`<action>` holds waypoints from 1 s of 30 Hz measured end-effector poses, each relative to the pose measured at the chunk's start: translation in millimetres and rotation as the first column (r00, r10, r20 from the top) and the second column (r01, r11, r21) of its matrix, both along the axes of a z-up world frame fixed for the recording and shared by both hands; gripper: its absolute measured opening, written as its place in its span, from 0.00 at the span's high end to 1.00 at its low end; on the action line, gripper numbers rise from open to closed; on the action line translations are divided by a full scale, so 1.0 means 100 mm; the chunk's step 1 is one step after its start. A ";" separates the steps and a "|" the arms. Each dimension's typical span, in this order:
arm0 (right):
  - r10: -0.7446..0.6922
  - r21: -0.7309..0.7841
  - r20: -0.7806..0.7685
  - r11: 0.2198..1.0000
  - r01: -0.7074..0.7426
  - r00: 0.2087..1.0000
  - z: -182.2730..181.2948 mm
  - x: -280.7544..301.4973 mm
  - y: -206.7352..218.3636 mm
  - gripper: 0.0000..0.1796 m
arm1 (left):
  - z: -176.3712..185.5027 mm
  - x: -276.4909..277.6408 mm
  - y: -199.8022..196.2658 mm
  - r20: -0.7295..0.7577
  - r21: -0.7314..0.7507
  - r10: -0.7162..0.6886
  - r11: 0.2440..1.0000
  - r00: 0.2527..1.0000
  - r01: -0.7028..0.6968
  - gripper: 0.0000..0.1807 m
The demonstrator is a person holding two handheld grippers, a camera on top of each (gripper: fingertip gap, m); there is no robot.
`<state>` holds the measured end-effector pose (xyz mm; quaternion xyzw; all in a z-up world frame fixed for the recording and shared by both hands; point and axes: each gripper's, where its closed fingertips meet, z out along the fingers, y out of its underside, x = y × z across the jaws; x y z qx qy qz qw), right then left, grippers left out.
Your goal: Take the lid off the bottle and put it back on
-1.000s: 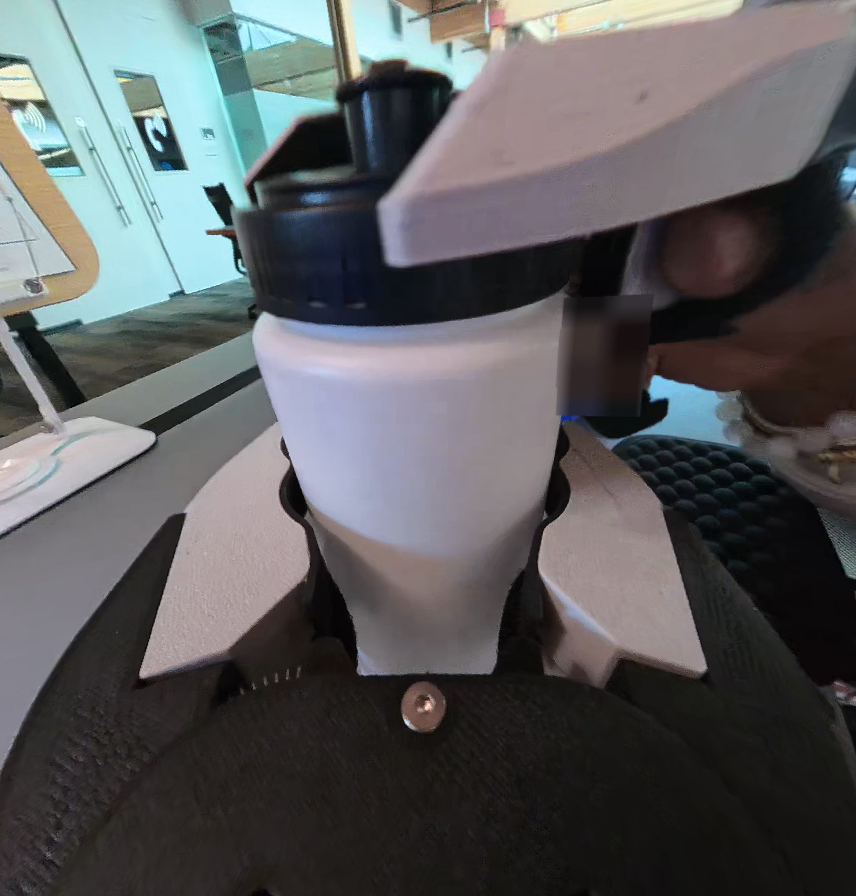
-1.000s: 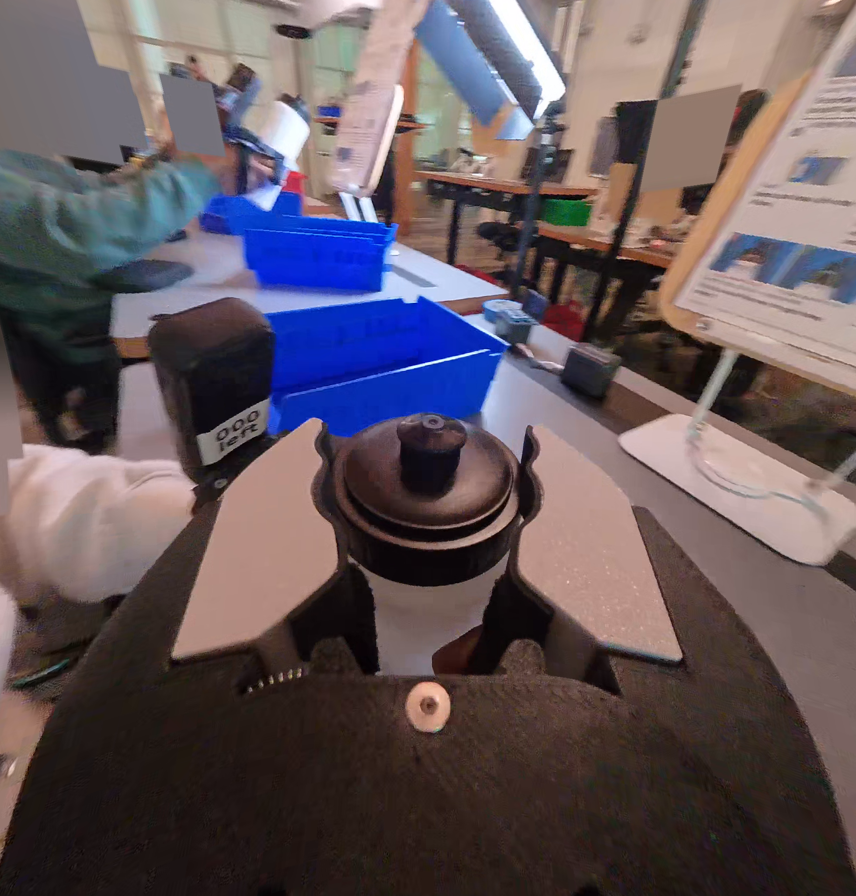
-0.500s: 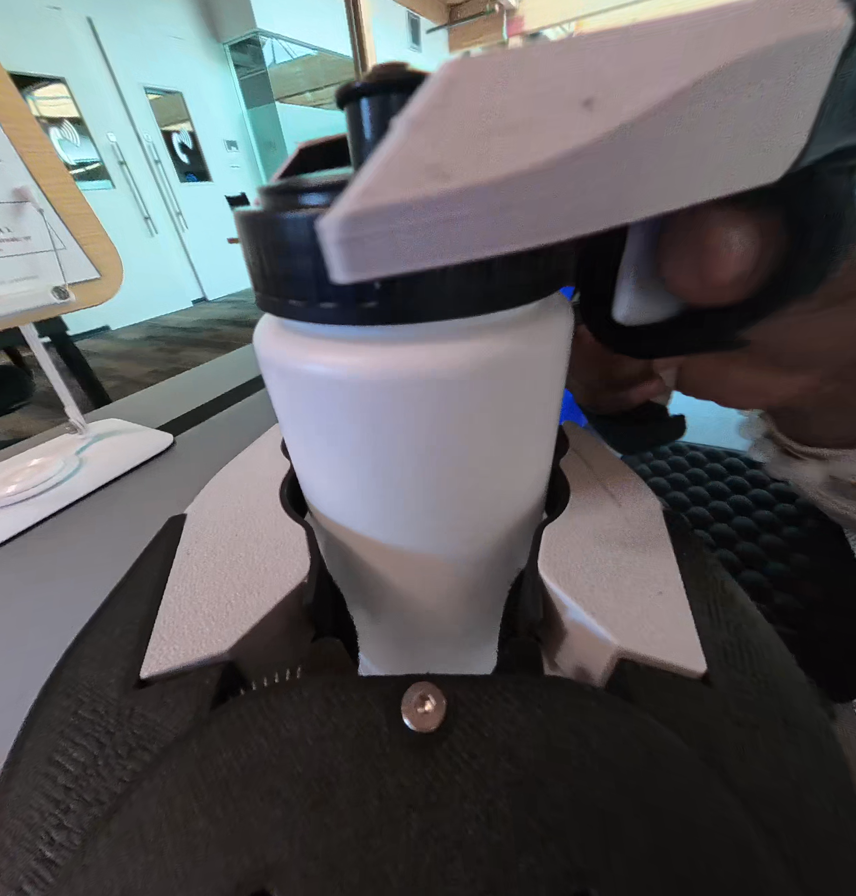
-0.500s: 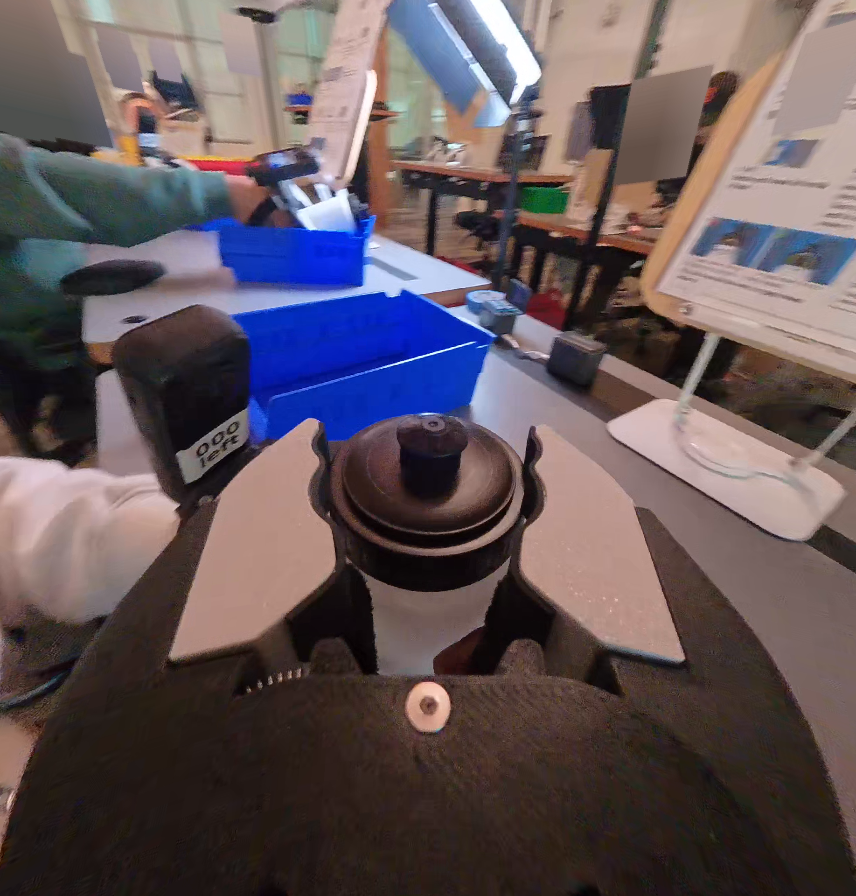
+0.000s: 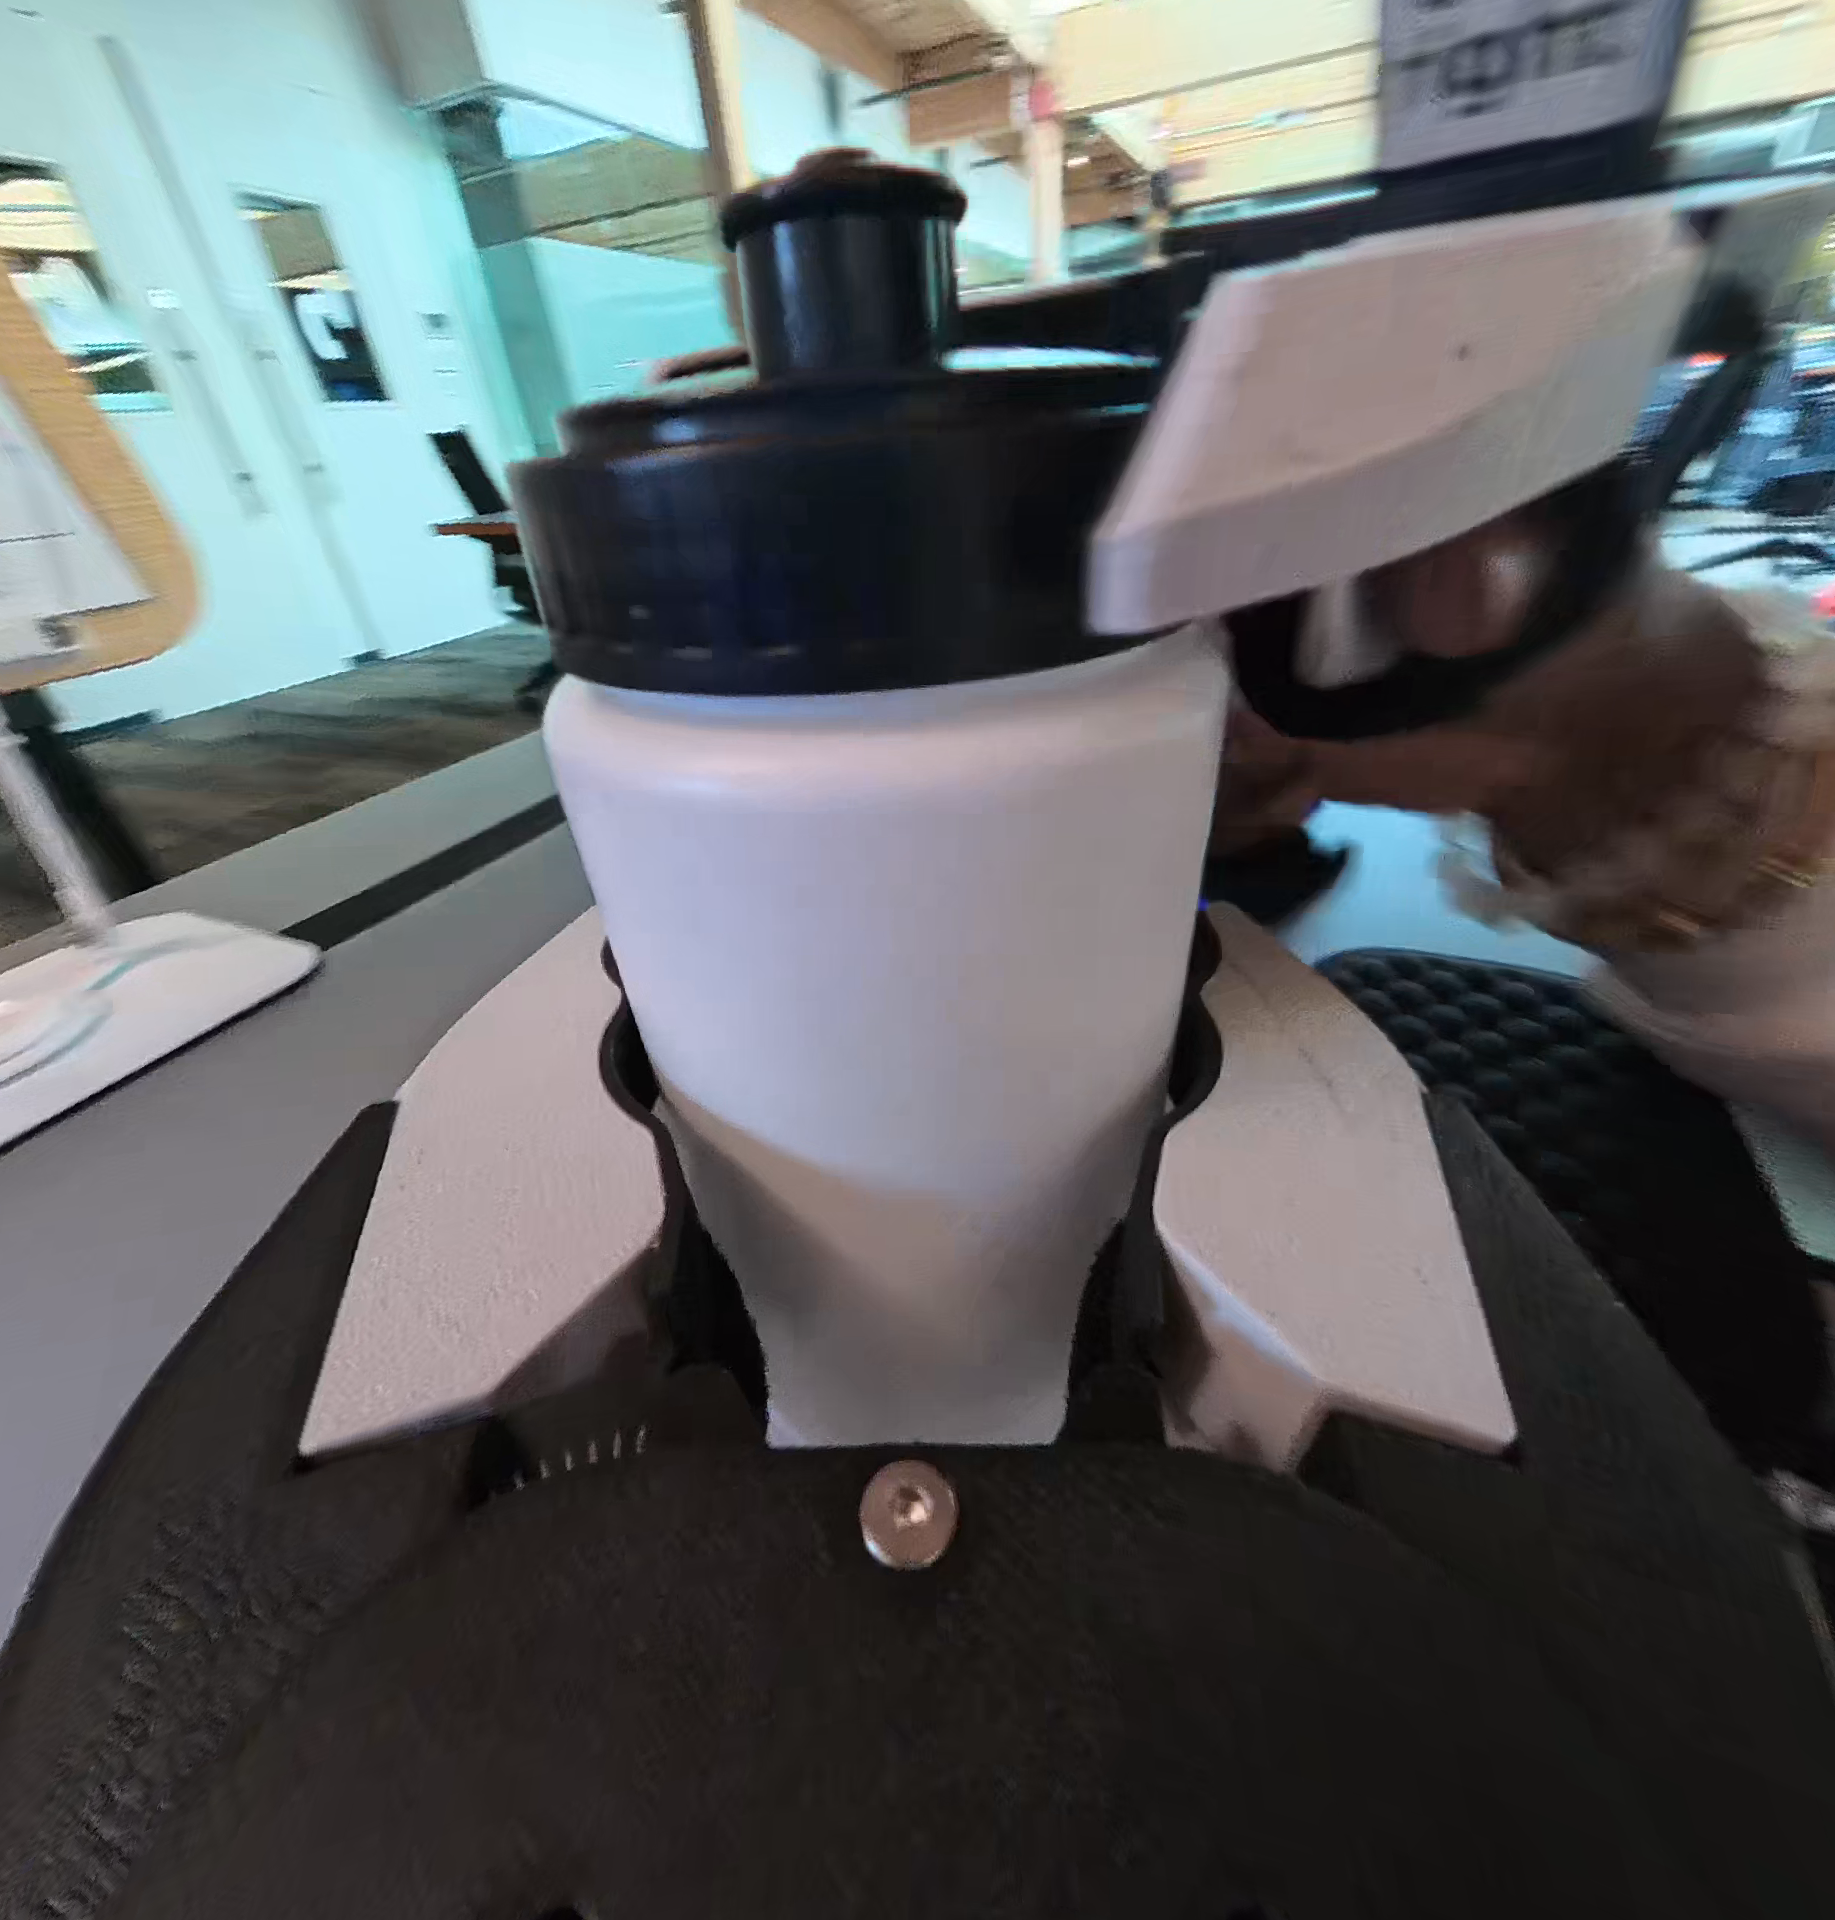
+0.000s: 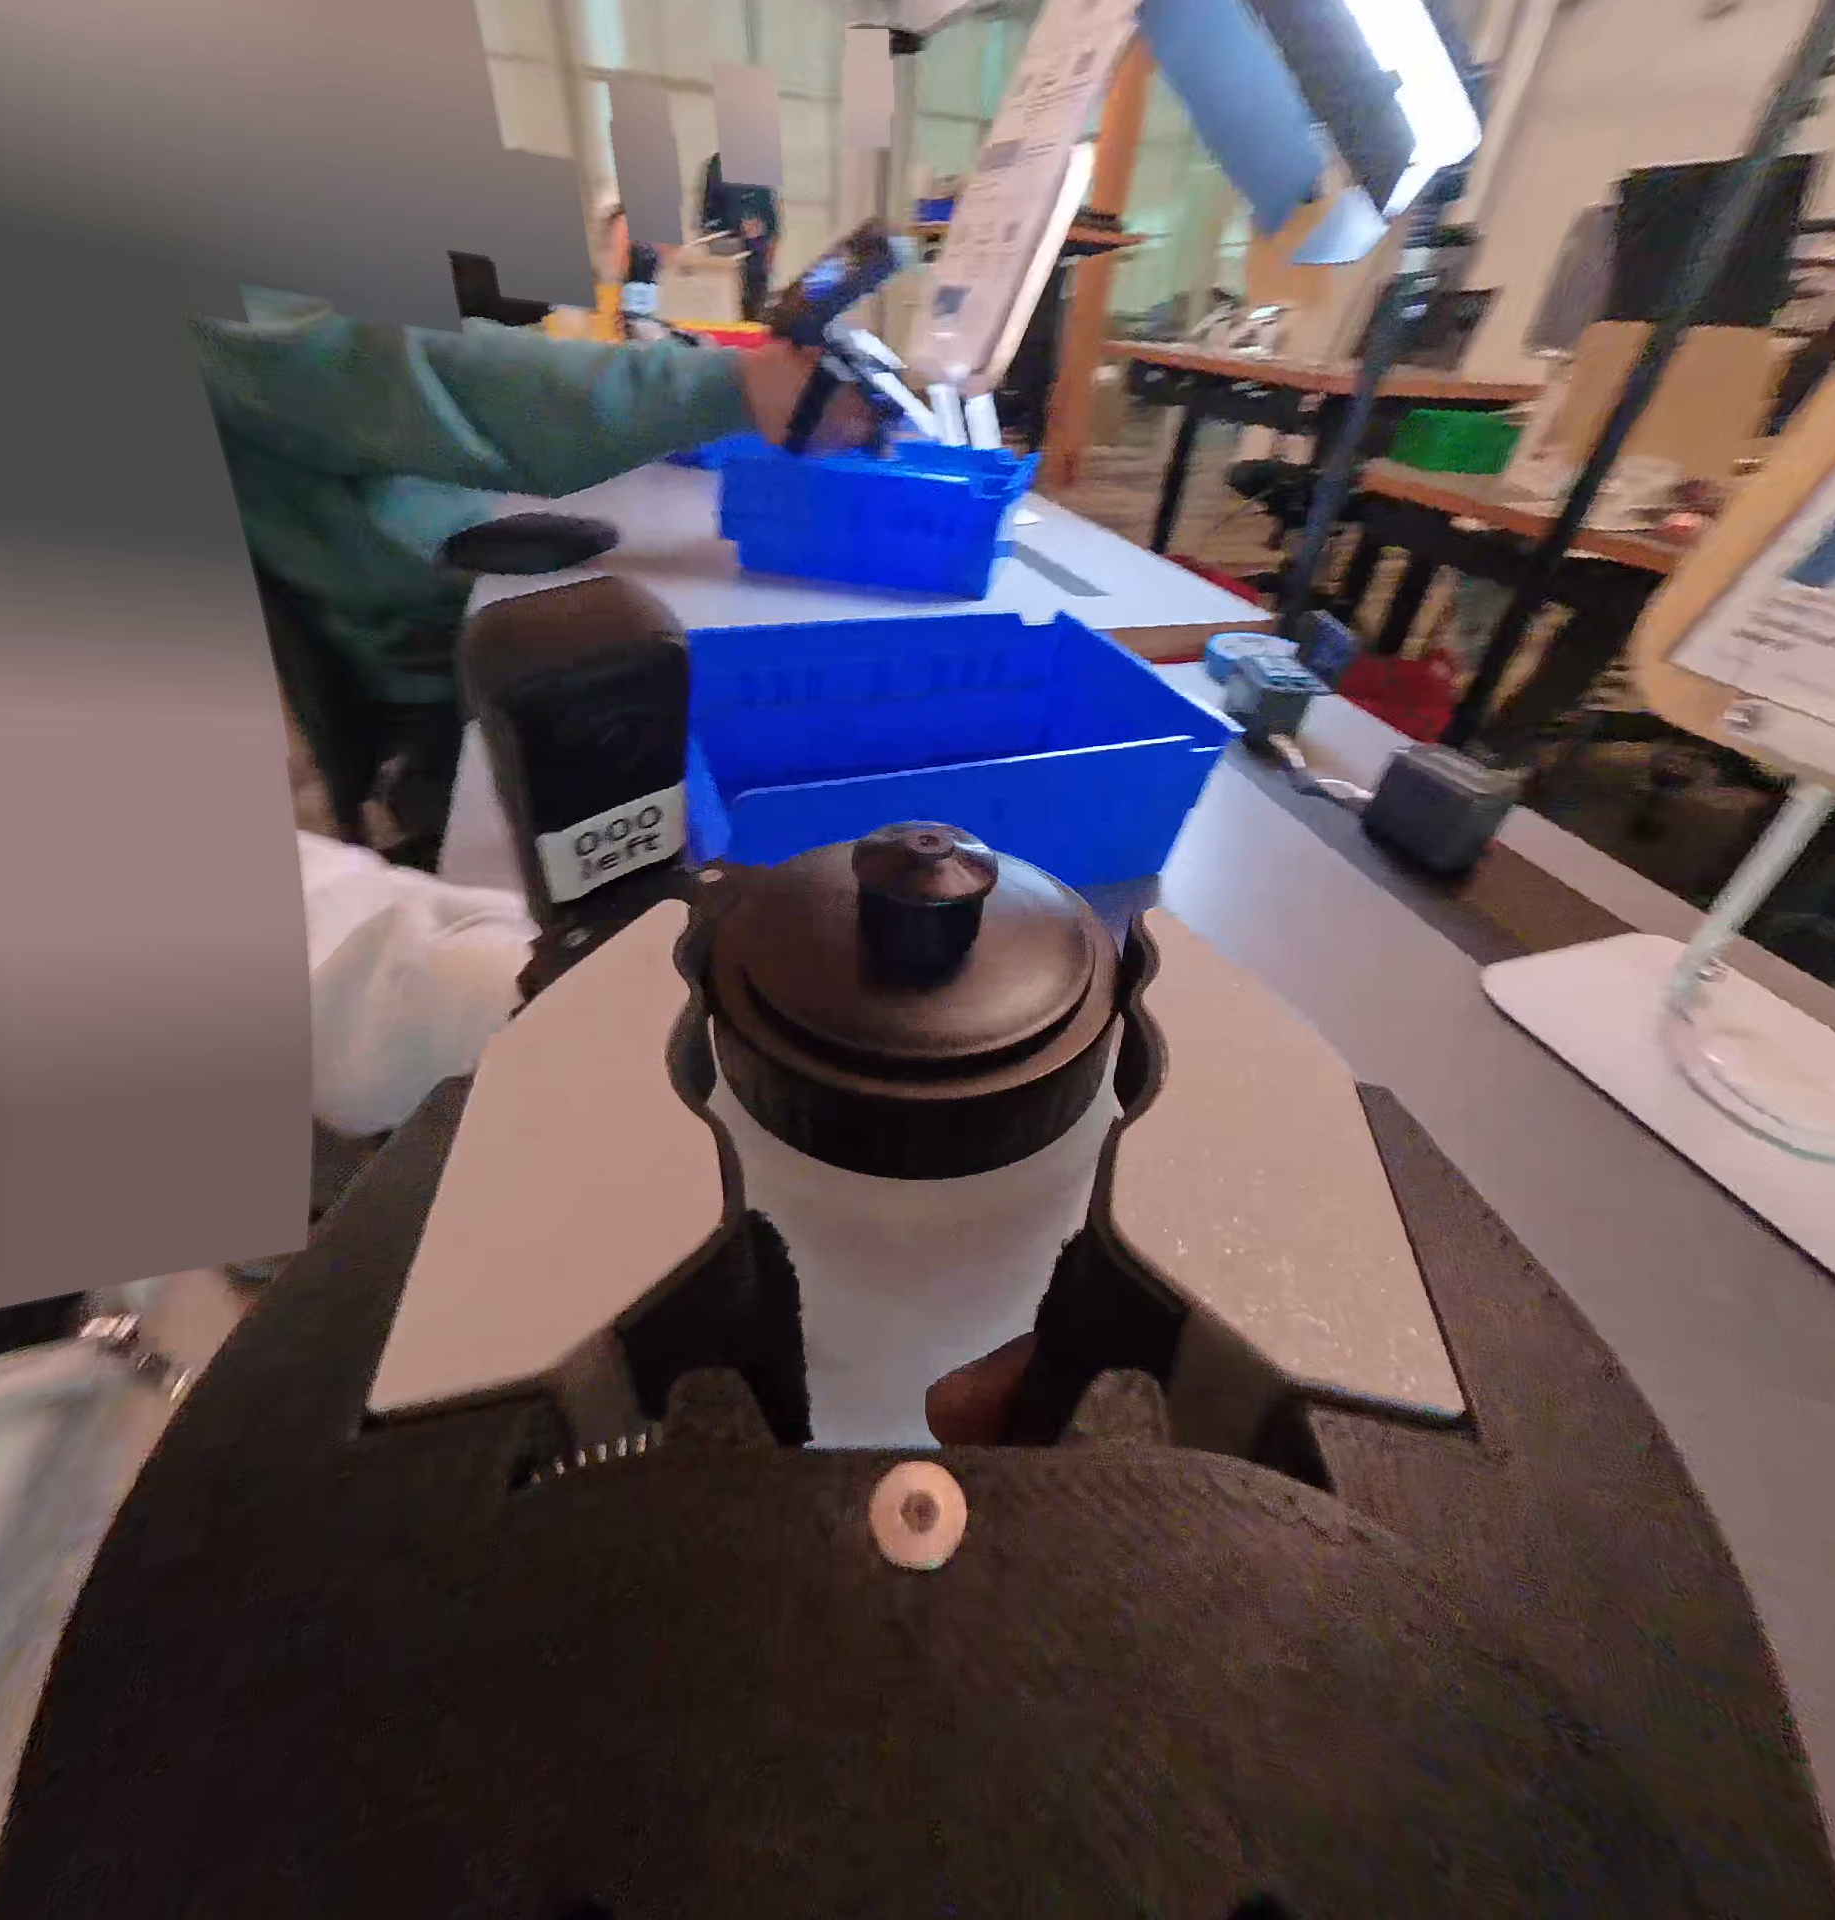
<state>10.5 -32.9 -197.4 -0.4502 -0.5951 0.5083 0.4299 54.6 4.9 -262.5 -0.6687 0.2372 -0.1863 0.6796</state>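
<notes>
A white bottle (image 5: 892, 935) with a black screw lid (image 5: 788, 561) and a spout stands upright in my left gripper (image 5: 908, 997), which is shut on its body. My right gripper (image 6: 913, 920) comes in from above and behind, and its pads press on both sides of the lid (image 6: 913, 1029). One of its pale fingers (image 5: 1412, 416) shows at the lid's right edge in the left wrist view. The bottle's white shoulder (image 6: 913, 1268) shows below the lid. The lid sits on the bottle. The left gripper's black body (image 6: 580, 727) shows behind the bottle.
The grey table (image 6: 1412, 1039) holds two blue bins (image 6: 944, 748) (image 6: 861, 520), a small dark box (image 6: 1443, 810) and a sign stand on a white base (image 6: 1723, 1060). A person in a green sleeve (image 6: 425, 436) works at the far bin. A black mesh chair (image 5: 1515, 1060) is at the right.
My right gripper has swung round the lid: its finger moved from across the lid's front to its right edge. More of the white bottle shows below the lid. The left gripper's hold is unchanged.
</notes>
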 end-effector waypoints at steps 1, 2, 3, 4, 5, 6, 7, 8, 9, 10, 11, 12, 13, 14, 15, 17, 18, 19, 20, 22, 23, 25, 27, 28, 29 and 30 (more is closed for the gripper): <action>-0.128 -0.010 -0.026 0.992 0.127 0.991 0.00 -0.02 0.06 0.58 | 0.00 -0.02 0.03 -0.006 0.002 0.045 0.999 0.999 -0.045 0.46; -0.255 -0.010 -0.047 0.967 0.255 0.966 0.01 -0.01 0.10 0.58 | 0.00 -0.03 0.04 -0.014 0.007 0.065 0.998 0.998 -0.065 0.46; -0.346 0.003 -0.064 0.938 0.347 0.936 0.02 0.01 0.11 0.58 | 0.01 -0.02 0.03 -0.022 0.016 0.064 0.998 0.998 -0.064 0.46; -0.372 0.031 -0.080 0.926 0.375 0.925 0.03 0.02 0.09 0.58 | 0.01 0.00 0.01 -0.027 0.030 0.047 0.998 0.999 -0.046 0.46; -0.341 0.069 -0.073 0.936 0.345 0.937 0.03 0.02 0.05 0.57 | 0.02 0.01 -0.01 -0.028 0.041 0.018 0.999 0.999 -0.017 0.46; -0.245 0.109 -0.063 0.962 0.250 0.968 0.03 0.01 -0.03 0.51 | 0.02 0.03 -0.04 -0.026 0.041 -0.023 0.999 0.999 0.024 0.45; -0.130 0.118 -0.050 0.984 0.135 0.990 0.04 0.01 -0.10 0.44 | 0.02 0.08 -0.08 -0.016 0.030 -0.085 0.996 0.996 0.086 0.45; -0.005 0.105 -0.019 0.994 0.007 1.000 0.03 0.02 -0.17 0.42 | 0.01 0.12 -0.12 0.005 0.020 -0.154 0.988 0.988 0.153 0.45; 0.110 0.080 0.016 0.991 -0.111 0.994 0.01 0.05 -0.23 0.41 | 0.02 0.15 -0.15 0.022 0.018 -0.200 0.980 0.980 0.199 0.45; 0.171 0.054 0.039 0.983 -0.173 0.984 0.01 0.05 -0.21 0.43 | 0.02 0.17 -0.18 0.024 0.018 -0.227 0.974 0.974 0.226 0.45; 0.223 0.053 0.049 0.973 -0.225 0.974 0.01 0.06 -0.22 0.54 | 0.01 0.19 -0.19 0.017 0.017 -0.240 0.971 0.971 0.240 0.45; 0.252 0.075 0.043 0.964 -0.255 0.967 0.02 0.06 -0.22 0.55 | 0.01 0.18 -0.18 0.013 0.016 -0.222 0.975 0.975 0.222 0.46; 0.232 0.088 0.029 0.968 -0.234 0.972 0.02 0.04 -0.19 0.56 | 0.01 0.14 -0.14 0.011 0.017 -0.168 0.986 0.986 0.168 0.46; 0.172 0.065 0.025 0.983 -0.174 0.985 0.02 0.00 -0.14 0.56 | 0.01 0.09 -0.08 0.006 0.015 -0.099 0.995 0.995 0.099 0.46; 0.085 0.035 0.009 0.996 -0.086 0.996 0.03 -0.04 -0.08 0.57 | 0.01 0.04 -0.03 0.003 0.009 -0.029 1.000 1.000 0.029 0.46; -0.154 0.008 -0.049 0.988 0.154 0.987 0.05 -0.09 0.05 0.57 | 0.00 -0.02 0.04 -0.009 0.008 0.086 0.996 0.996 -0.086 0.46; -0.267 0.011 -0.067 0.963 0.268 0.961 0.05 -0.08 0.09 0.57 | 0.00 -0.02 0.04 -0.015 0.014 0.101 0.995 0.995 -0.100 0.46; -0.338 0.024 -0.076 0.940 0.341 0.938 0.06 -0.06 0.10 0.57 | 0.01 0.00 0.03 -0.021 0.026 0.094 0.995 0.995 -0.094 0.46; -0.351 0.041 -0.076 0.934 0.355 0.933 0.06 -0.04 0.09 0.57 | 0.02 0.01 0.02 -0.025 0.039 0.073 0.997 0.997 -0.072 0.46; -0.202 0.117 -0.063 0.971 0.209 0.977 0.07 -0.04 -0.03 0.56 | 0.03 0.08 -0.05 -0.025 0.054 -0.034 0.998 0.999 0.035 0.45; -0.077 0.139 -0.046 0.987 0.083 0.996 0.07 -0.03 -0.11 0.55 | 0.03 0.13 -0.11 -0.011 0.056 -0.126 0.990 0.992 0.126 0.45; 0.188 0.085 0.025 0.978 -0.189 0.982 0.06 0.06 -0.26 0.53 | 0.03 0.21 -0.23 0.029 0.044 -0.281 0.959 0.959 0.280 0.45; 0.319 0.040 0.055 0.946 -0.321 0.946 0.05 0.11 -0.32 0.59 | 0.03 0.24 -0.29 0.029 0.052 -0.343 0.938 0.939 0.342 0.45; 0.342 0.063 0.048 0.937 -0.345 0.938 0.05 0.11 -0.34 0.60 | 0.03 0.25 -0.30 0.024 0.054 -0.344 0.938 0.939 0.342 0.46; 0.344 0.077 0.034 0.935 -0.345 0.939 0.05 0.11 -0.34 0.60 | 0.03 0.24 -0.29 0.021 0.054 -0.326 0.944 0.945 0.325 0.46; 0.320 0.065 0.023 0.945 -0.321 0.947 0.05 0.10 -0.33 0.61 | 0.03 0.23 -0.27 0.020 0.053 -0.294 0.955 0.956 0.293 0.46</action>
